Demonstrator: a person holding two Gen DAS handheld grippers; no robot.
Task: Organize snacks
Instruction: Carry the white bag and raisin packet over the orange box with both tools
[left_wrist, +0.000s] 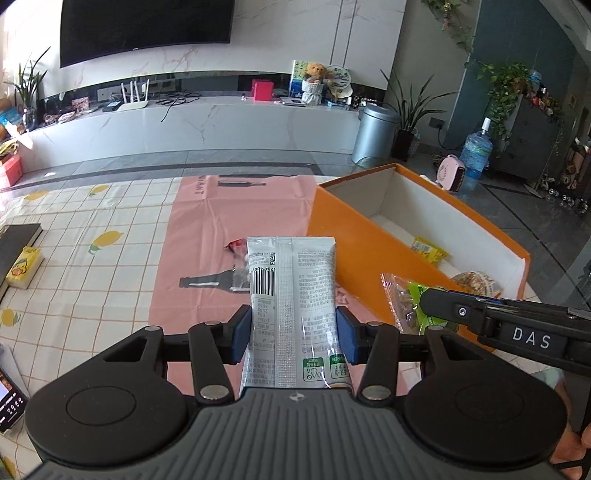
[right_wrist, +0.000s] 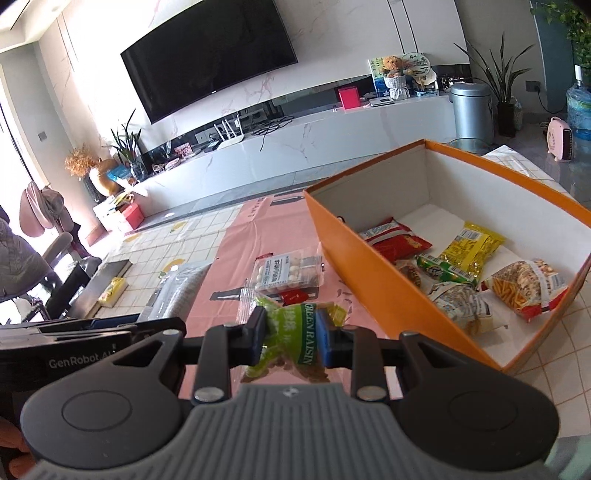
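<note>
Both cameras sit low behind their own fingers, close above the table (left_wrist: 92, 221), facing the TV wall. The left view looks level; the right tilts down into the orange box (right_wrist: 369, 266) (both share box, pink mat (left_wrist: 240, 206) and television (right_wrist: 210, 55)).

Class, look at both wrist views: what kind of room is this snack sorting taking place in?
Most likely a home living room: a large wall television, a long marble media console with a router, and houseplants.

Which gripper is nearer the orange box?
Right. The right gripper, shut on the raisin packet, sits beside the orange box; the left gripper, holding the white packet, is farther left.
</note>
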